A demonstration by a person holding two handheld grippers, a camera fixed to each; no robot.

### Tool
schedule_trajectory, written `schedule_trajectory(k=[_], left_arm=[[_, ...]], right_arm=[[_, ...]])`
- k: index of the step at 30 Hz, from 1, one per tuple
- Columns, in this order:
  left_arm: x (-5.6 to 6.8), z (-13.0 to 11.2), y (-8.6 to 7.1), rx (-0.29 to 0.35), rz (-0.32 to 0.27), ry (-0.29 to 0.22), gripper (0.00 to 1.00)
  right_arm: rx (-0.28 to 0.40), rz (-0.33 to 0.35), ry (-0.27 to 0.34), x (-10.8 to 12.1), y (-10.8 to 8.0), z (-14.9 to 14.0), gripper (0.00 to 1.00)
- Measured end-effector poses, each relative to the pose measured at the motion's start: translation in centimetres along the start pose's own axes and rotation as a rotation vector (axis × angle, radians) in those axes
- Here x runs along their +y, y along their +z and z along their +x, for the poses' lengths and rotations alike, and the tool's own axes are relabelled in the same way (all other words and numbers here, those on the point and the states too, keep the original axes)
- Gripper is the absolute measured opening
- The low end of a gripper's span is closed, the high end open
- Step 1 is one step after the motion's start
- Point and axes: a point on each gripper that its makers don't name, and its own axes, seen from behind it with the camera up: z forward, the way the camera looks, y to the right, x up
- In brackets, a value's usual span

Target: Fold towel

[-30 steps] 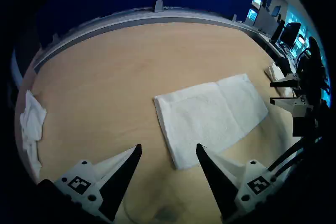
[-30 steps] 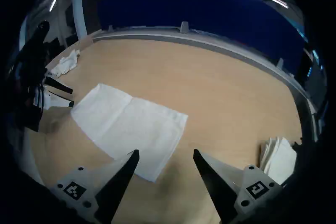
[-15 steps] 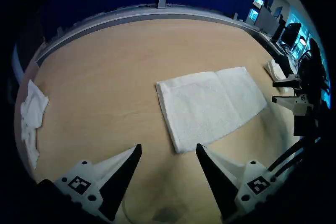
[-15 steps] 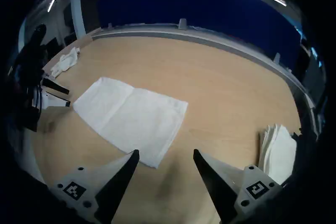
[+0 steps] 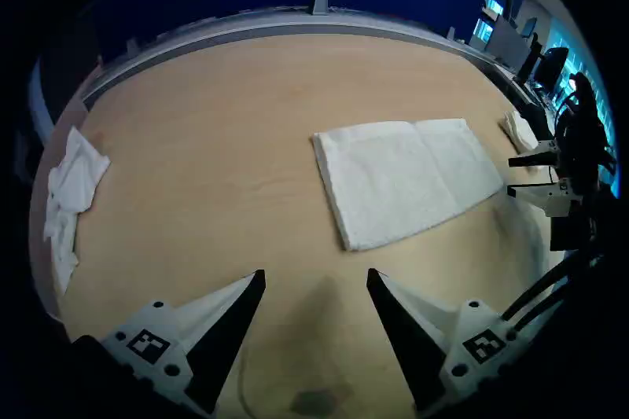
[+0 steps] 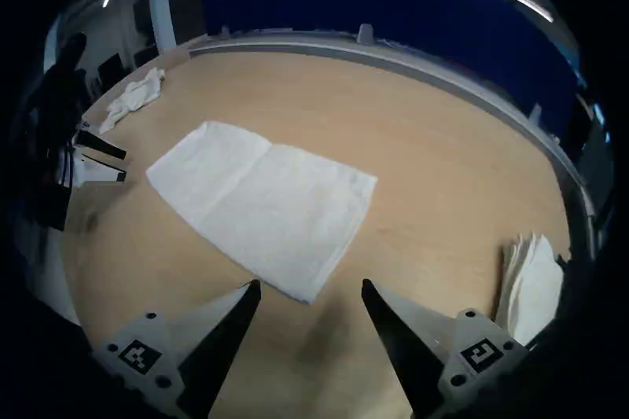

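Towel lies centred on the table, seemingly folded once; more remains. Left tool and right tool stand apart, empty.

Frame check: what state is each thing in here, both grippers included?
left gripper: open, empty, short of the towel.
right gripper: open, empty, short of the towel.
towel: flat on the table, a fold line across it, untouched.
crumpled cloth: bunched up at the table's edge.
stack of towels: folded, piled at the table's edge.
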Motion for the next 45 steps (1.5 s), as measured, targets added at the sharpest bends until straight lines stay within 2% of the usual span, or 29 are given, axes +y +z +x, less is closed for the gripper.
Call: schedule_trajectory(k=[7, 18, 26, 34, 45], left_arm=[[-1.6, -2.3, -1.5, -0.004, 0.034, -0.060, 0.96], [-3.3, -5.5, -3.9, -0.010, 0.080, -0.114, 0.96], [-3.8, -7.3, -5.5, -0.014, 0.095, -0.155, 0.96], [-4.2, -8.7, -6.3, -0.026, 0.107, -0.180, 0.96], [-4.0, -8.4, -6.9, -0.013, 0.103, -0.195, 0.96]], right_arm=[[-0.022, 0.021, -0.036, -0.7, 0.5, -0.5, 0.92], [-0.051, 0.047, -0.056, -1.4, 1.3, -1.4, 0.66], [-0.069, 0.046, -0.054, -0.9, 1.6, -2.0, 0.40], [-0.071, 0.037, -0.049, -0.5, 1.7, -1.8, 0.09], [-0.048, 0.035, -0.053, -0.6, 1.3, -0.5, 0.04]])
